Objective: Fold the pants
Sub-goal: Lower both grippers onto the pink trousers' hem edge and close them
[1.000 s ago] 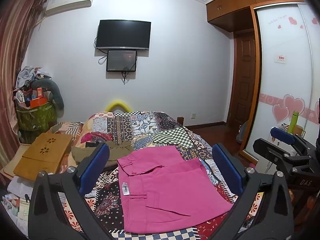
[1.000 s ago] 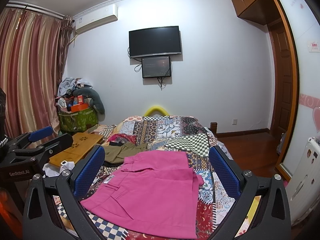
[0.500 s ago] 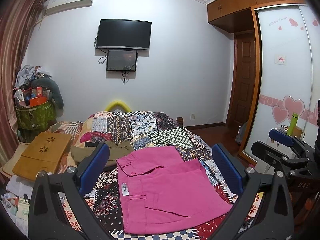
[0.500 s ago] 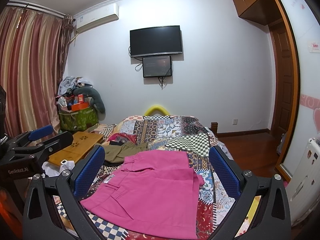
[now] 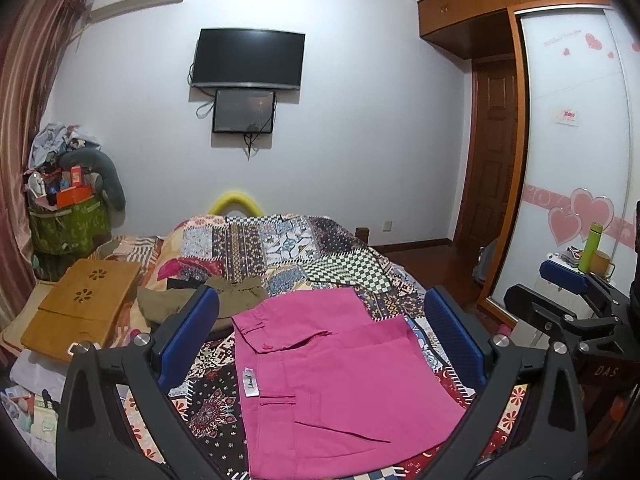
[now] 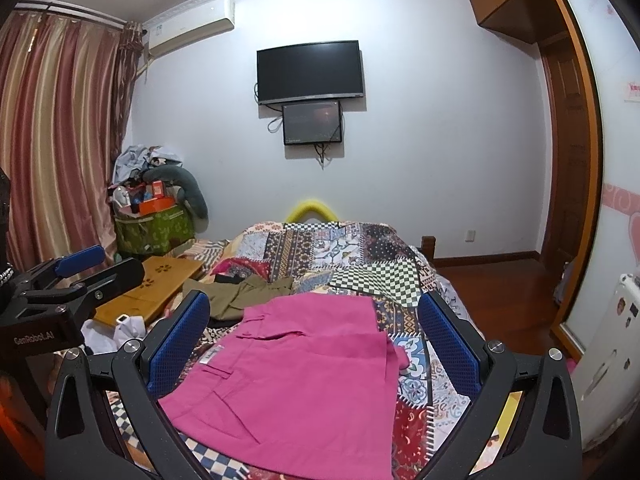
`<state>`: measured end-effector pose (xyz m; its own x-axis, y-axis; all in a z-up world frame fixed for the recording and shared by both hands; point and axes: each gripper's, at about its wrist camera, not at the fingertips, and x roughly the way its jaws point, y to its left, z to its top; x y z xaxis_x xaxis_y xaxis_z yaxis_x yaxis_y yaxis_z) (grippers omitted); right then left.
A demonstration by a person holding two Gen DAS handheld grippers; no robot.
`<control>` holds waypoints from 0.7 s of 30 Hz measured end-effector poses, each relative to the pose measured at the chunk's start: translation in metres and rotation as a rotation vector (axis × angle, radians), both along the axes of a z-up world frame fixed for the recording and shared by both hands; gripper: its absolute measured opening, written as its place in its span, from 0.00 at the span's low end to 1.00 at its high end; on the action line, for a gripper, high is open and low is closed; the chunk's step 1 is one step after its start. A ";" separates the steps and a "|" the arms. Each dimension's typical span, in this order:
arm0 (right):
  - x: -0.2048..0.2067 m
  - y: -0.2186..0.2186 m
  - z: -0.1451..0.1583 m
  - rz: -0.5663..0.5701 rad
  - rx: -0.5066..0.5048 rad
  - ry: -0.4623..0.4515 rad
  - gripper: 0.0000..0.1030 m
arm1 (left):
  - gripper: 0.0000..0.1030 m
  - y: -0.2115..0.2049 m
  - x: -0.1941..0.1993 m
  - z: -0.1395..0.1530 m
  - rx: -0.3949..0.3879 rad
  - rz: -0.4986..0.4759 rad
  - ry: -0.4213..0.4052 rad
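Bright magenta pants (image 5: 336, 376) lie on a patchwork bedspread (image 5: 280, 240) of checks, florals and stripes. Beyond the pants sits an olive-brown garment (image 5: 240, 292), and striped rose-gold curtains (image 6: 60, 140) hang further left.

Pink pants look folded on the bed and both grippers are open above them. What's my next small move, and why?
Probably lower the left gripper toward the near edge of the pink pants to take another fold. They lie flat, already folded, on the patchwork quilt; both the left and the right gripper hang open and empty. The olive garment sits apart, untouched.
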<state>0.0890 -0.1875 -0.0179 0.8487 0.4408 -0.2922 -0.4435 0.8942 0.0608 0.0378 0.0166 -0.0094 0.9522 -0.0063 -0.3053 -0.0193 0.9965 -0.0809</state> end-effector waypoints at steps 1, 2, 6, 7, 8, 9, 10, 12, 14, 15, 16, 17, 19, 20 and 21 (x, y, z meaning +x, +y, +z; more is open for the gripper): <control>0.002 0.001 0.000 -0.006 -0.001 0.004 1.00 | 1.00 0.002 0.006 -0.002 -0.003 0.004 0.011; 0.005 0.002 -0.001 -0.012 -0.002 0.010 1.00 | 1.00 0.005 0.014 -0.005 0.000 0.004 0.025; 0.026 -0.001 -0.010 -0.044 -0.011 0.043 1.00 | 1.00 0.017 0.044 -0.015 0.027 0.030 0.066; 0.029 0.000 -0.012 -0.051 -0.019 0.050 1.00 | 1.00 0.021 0.054 -0.019 0.030 0.036 0.081; 0.032 0.000 -0.014 -0.059 -0.029 0.056 1.00 | 1.00 0.026 0.064 -0.023 0.031 0.041 0.100; 0.038 0.001 -0.018 -0.069 -0.048 0.064 1.00 | 1.00 0.030 0.074 -0.027 0.033 0.044 0.119; 0.044 0.002 -0.022 -0.076 -0.068 0.075 1.00 | 1.00 0.032 0.081 -0.032 0.035 0.045 0.134; 0.056 0.003 -0.031 -0.075 -0.092 0.104 1.00 | 1.00 0.039 0.100 -0.043 0.042 0.043 0.166; 0.066 0.002 -0.037 -0.057 -0.083 0.127 1.00 | 1.00 0.044 0.115 -0.056 0.066 0.063 0.196; 0.071 0.001 -0.041 -0.058 -0.077 0.142 1.00 | 1.00 0.046 0.123 -0.065 0.083 0.082 0.207; 0.077 0.000 -0.044 -0.059 -0.074 0.154 1.00 | 1.00 0.048 0.128 -0.072 0.097 0.099 0.216; 0.084 0.000 -0.050 -0.055 -0.073 0.172 1.00 | 1.00 0.050 0.137 -0.080 0.104 0.107 0.238; 0.095 -0.001 -0.059 -0.043 -0.092 0.206 1.00 | 1.00 0.057 0.152 -0.096 0.085 0.090 0.306; 0.103 0.000 -0.065 -0.035 -0.111 0.231 1.00 | 1.00 0.062 0.161 -0.106 0.063 0.078 0.347; 0.110 0.000 -0.071 -0.039 -0.128 0.251 1.00 | 1.00 0.067 0.169 -0.115 0.041 0.065 0.385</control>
